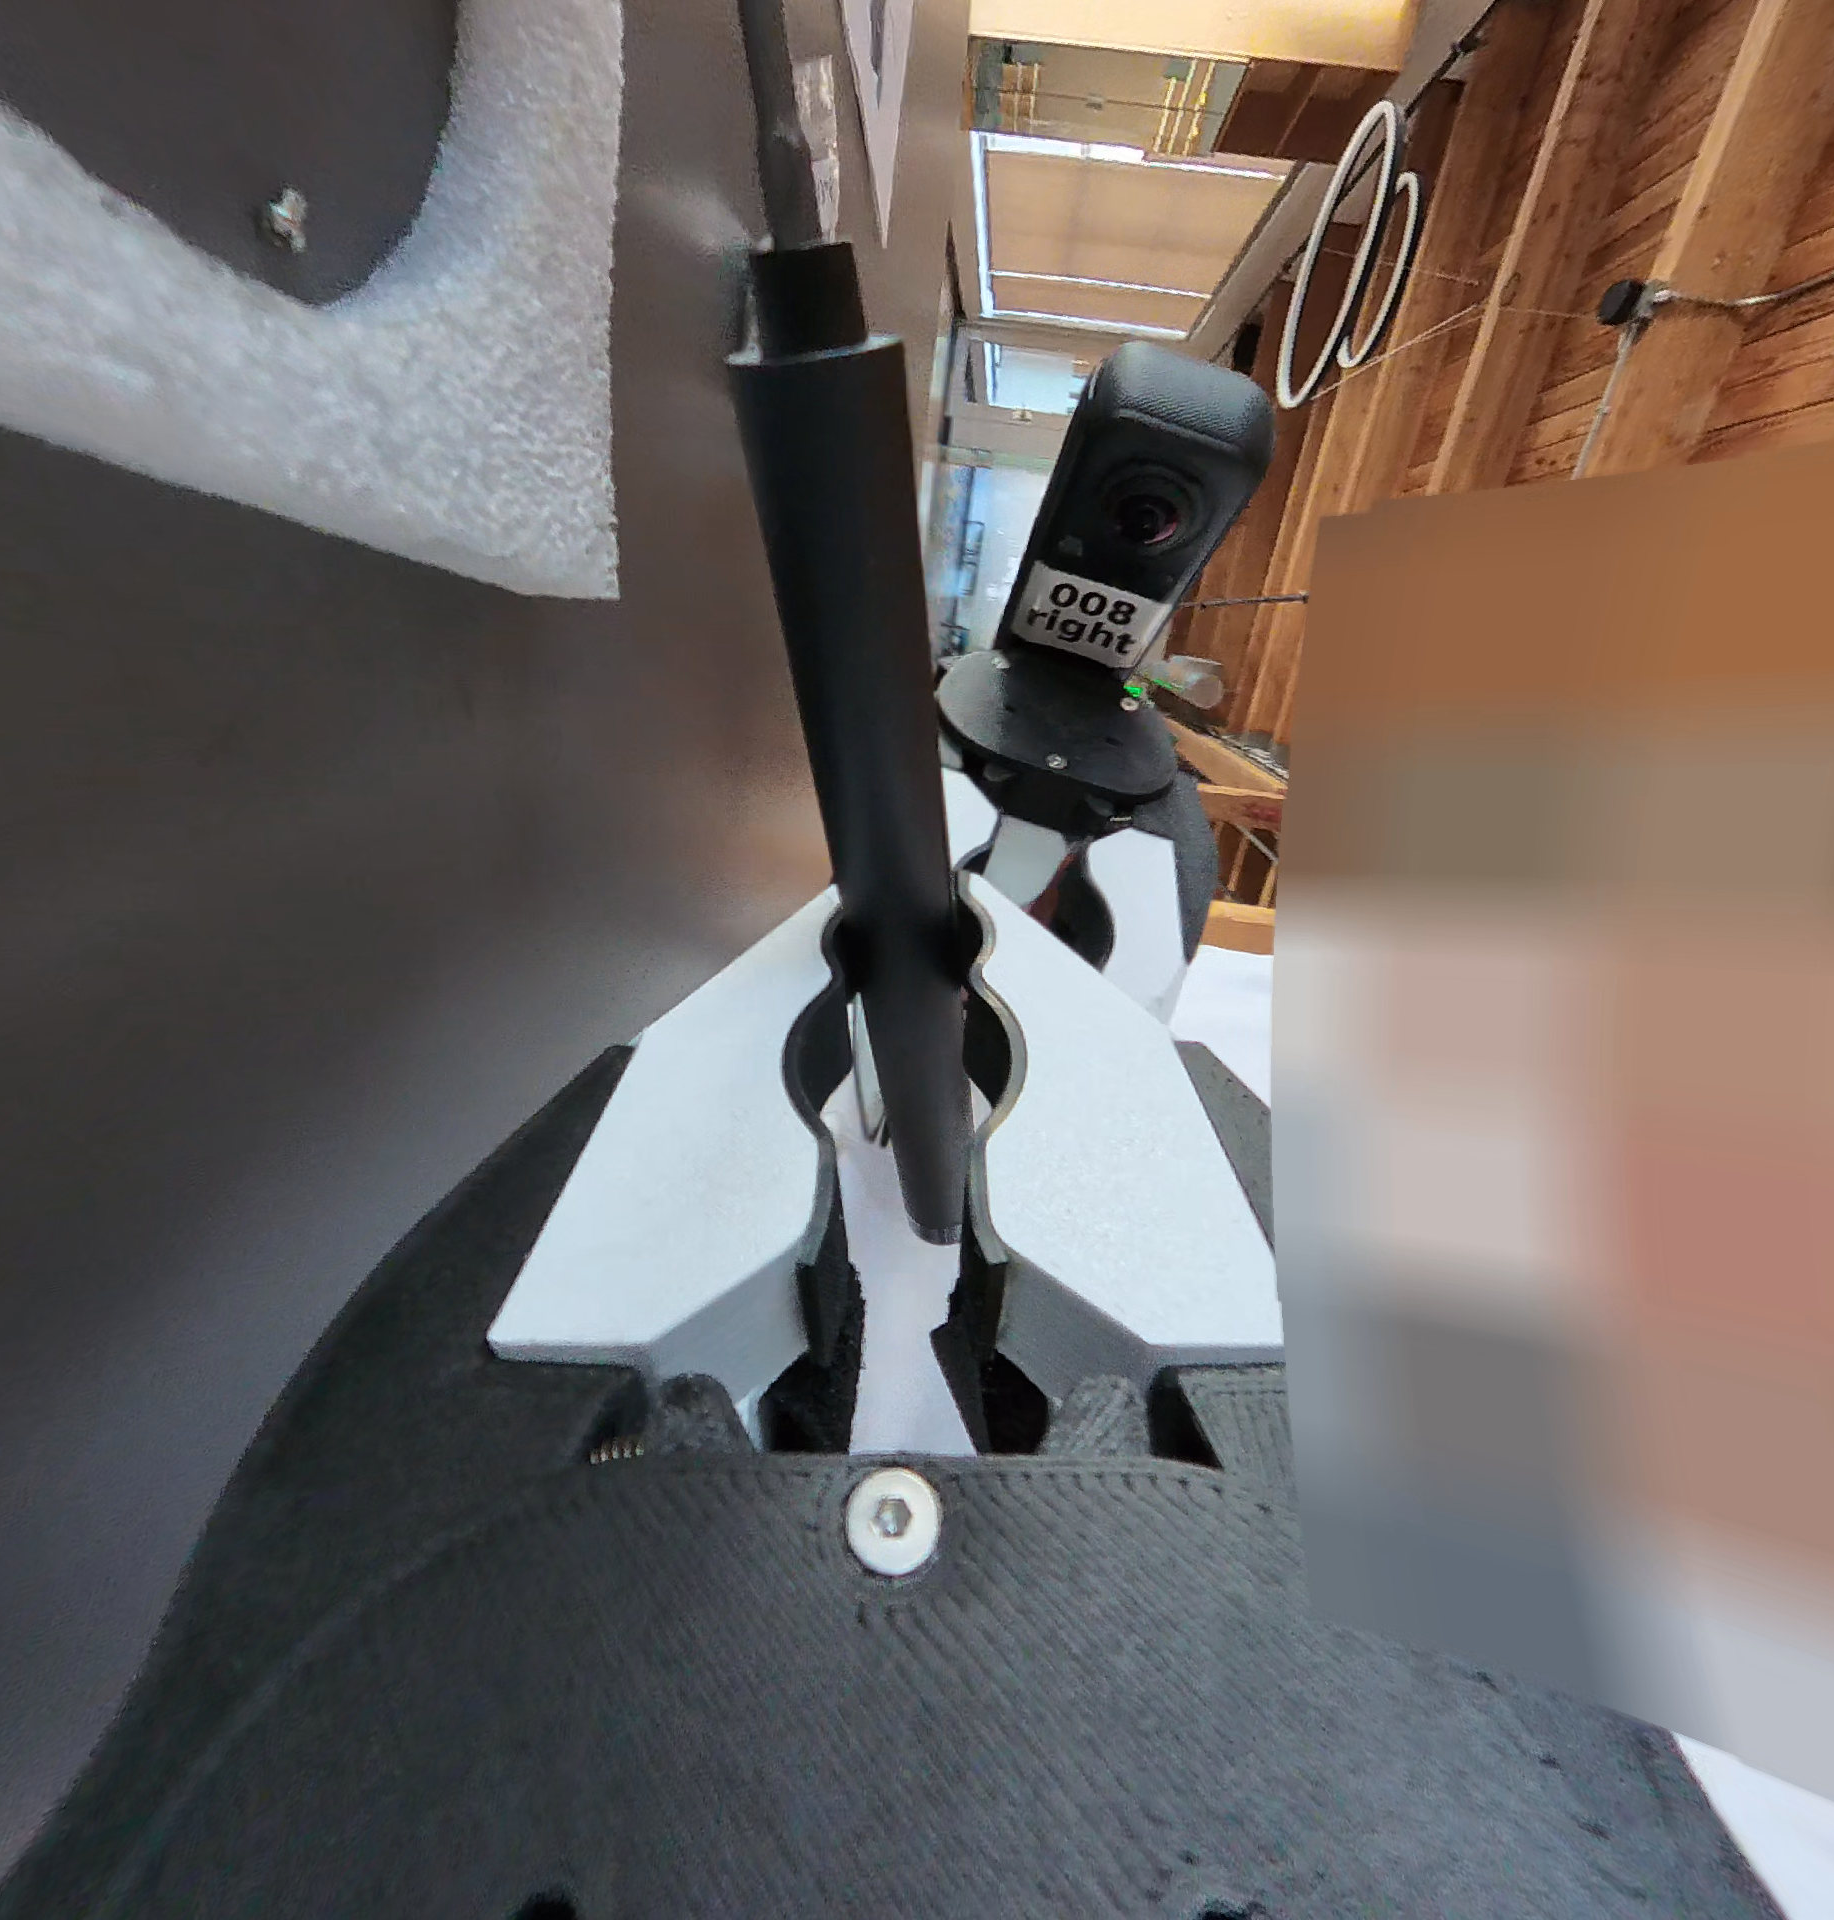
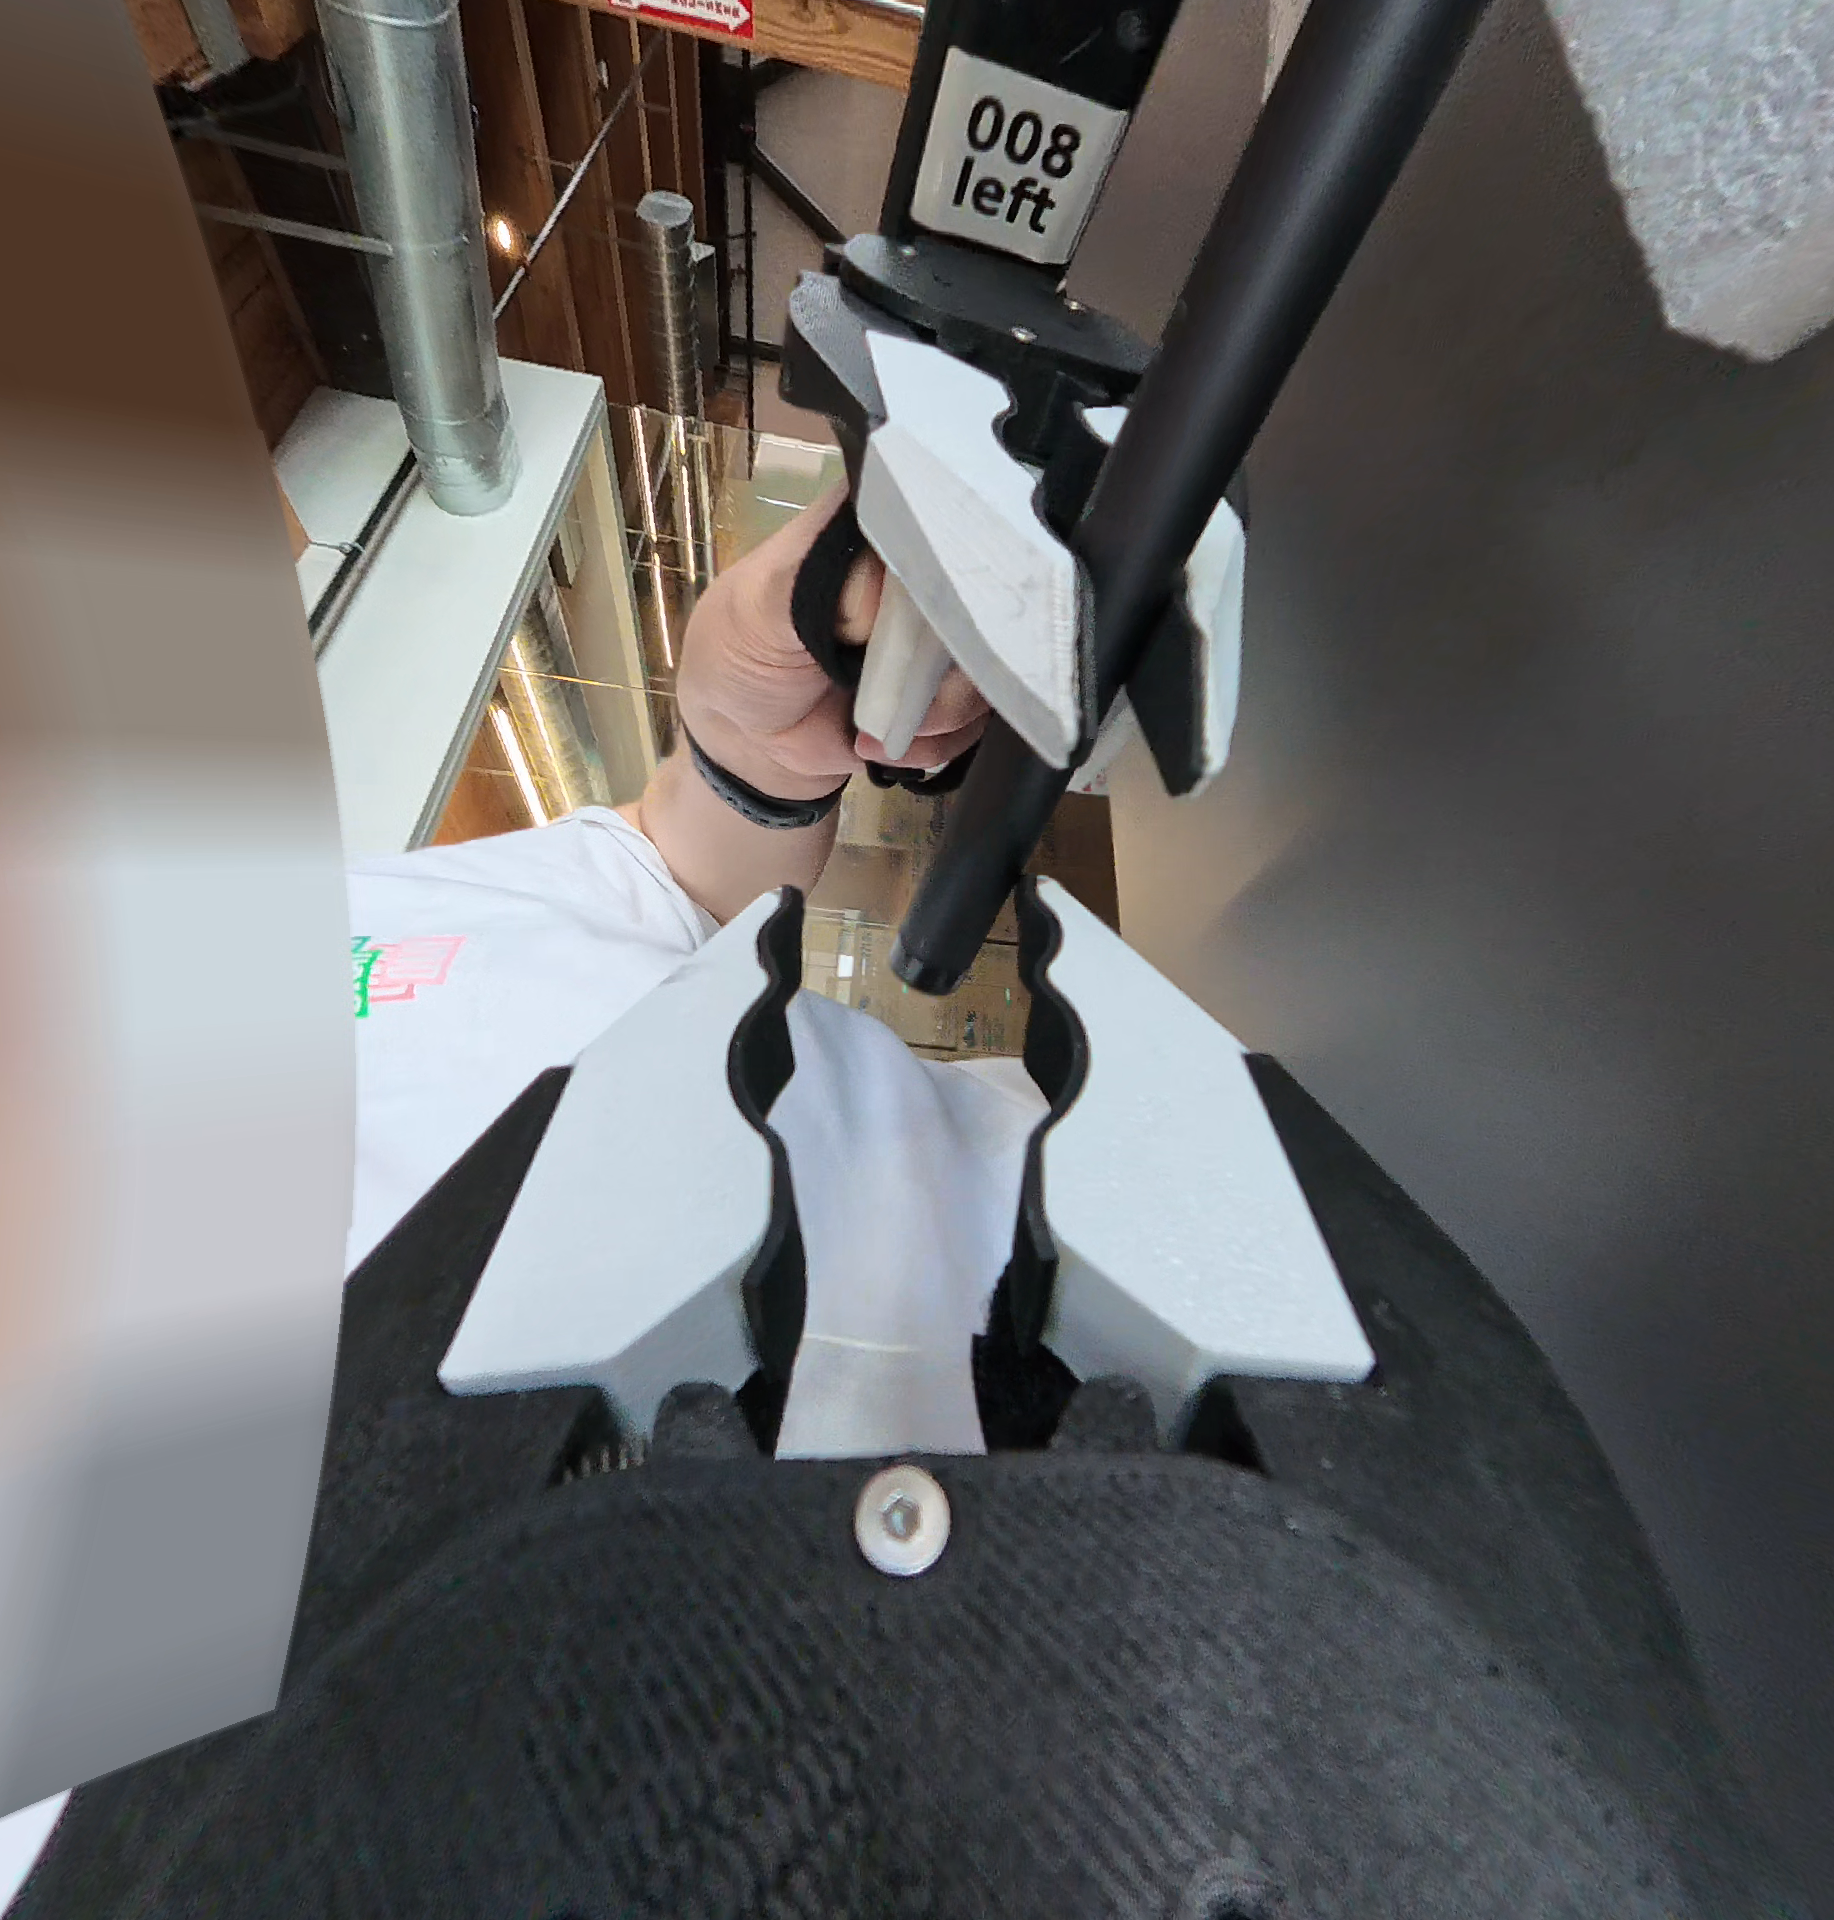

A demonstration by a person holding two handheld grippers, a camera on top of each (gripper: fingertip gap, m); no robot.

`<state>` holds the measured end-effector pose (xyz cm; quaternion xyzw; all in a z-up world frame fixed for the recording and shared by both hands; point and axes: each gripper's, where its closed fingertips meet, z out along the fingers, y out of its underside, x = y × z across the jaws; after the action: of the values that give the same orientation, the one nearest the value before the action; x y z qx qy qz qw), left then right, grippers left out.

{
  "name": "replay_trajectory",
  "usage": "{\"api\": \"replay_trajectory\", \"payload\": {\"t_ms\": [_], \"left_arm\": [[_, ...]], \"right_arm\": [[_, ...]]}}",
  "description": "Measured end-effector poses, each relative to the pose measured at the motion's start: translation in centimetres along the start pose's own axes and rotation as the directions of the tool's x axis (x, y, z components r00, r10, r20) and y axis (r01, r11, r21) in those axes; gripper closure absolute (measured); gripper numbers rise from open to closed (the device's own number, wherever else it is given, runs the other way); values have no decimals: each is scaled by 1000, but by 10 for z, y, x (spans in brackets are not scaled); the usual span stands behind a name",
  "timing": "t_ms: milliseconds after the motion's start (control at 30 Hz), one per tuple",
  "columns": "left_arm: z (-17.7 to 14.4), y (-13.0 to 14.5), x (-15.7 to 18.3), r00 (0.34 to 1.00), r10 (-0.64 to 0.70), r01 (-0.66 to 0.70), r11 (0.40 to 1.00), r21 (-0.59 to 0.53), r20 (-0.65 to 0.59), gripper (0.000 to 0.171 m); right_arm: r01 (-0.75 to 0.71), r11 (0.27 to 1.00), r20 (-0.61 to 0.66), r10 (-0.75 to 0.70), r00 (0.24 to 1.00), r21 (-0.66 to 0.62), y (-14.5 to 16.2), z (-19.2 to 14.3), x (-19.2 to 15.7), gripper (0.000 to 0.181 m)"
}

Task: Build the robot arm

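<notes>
Two grippers face each other beside a dark grey panel (image 1: 269,831) edged with white foam (image 1: 321,364). Left gripper (image 1: 897,951) is clamped around a black rod (image 1: 851,675), its lower end free. Right gripper (image 2: 908,925) stands parted and empty, the rod's tip just between its fingertips (image 2: 778,914), apparently not touching.

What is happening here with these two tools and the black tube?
A person holds a hand-held gripper in each hand. The left hand-held gripper is shut on a black tube, which stands close to a dark grey panel with white foam on it. The right hand-held gripper is open, its fingertips just below the tube's lower end, not touching it. The person's hand squeezes the left gripper's handle.
</notes>
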<state>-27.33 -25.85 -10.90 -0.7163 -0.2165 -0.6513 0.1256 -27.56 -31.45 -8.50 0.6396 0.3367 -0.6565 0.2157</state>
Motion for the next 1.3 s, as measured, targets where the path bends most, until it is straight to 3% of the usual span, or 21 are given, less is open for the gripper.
{"api": "replay_trajectory", "payload": {"t_ms": [133, 267, 333, 500, 600, 733, 933, 1100, 1300], "left_arm": [[-6, 7, 4, 998, 59, -60, 997, 58, 5, 157], [-6, 17, 8, 993, 116, -115, 986, 118, -6, 157], [-4, 22, 11, 990, 143, -139, 979, 151, -17, 157], [-1, 34, 19, 980, 188, -167, 957, 237, -68, 157], [-5, 38, 16, 975, 209, -178, 939, 294, -77, 157], [-18, 41, 16, 967, 227, -170, 916, 363, -119, 157], [-51, 38, 14, 957, 231, -139, 897, 420, -175, 157], [-97, 30, 9, 955, 241, -143, 886, 442, -175, 137], [-171, 24, -3, 958, 229, -154, 919, 363, -173, 122]], "right_arm": [[39, 999, -60, -38, 998, 19, -4, -17, -1, 137], [177, 981, -161, -162, 974, 83, -40, -28, -5, 140], [195, 980, -225, -180, 957, 43, -54, -20, 7, 135], [98, 991, -191, -114, 975, -92, -45, 19, 18, 135], [87, 983, -175, -115, 978, -161, -34, 35, 13, 156], [67, 975, -191, -108, 976, -210, -32, 50, 14, 161], [81, 953, -193, -141, 971, -291, -40, 85, 11, 163], [113, 941, -170, -174, 970, -320, -60, 125, 6, 164], [192, 949, -76, -217, 973, -252, -97, 189, 0, 164]]}}
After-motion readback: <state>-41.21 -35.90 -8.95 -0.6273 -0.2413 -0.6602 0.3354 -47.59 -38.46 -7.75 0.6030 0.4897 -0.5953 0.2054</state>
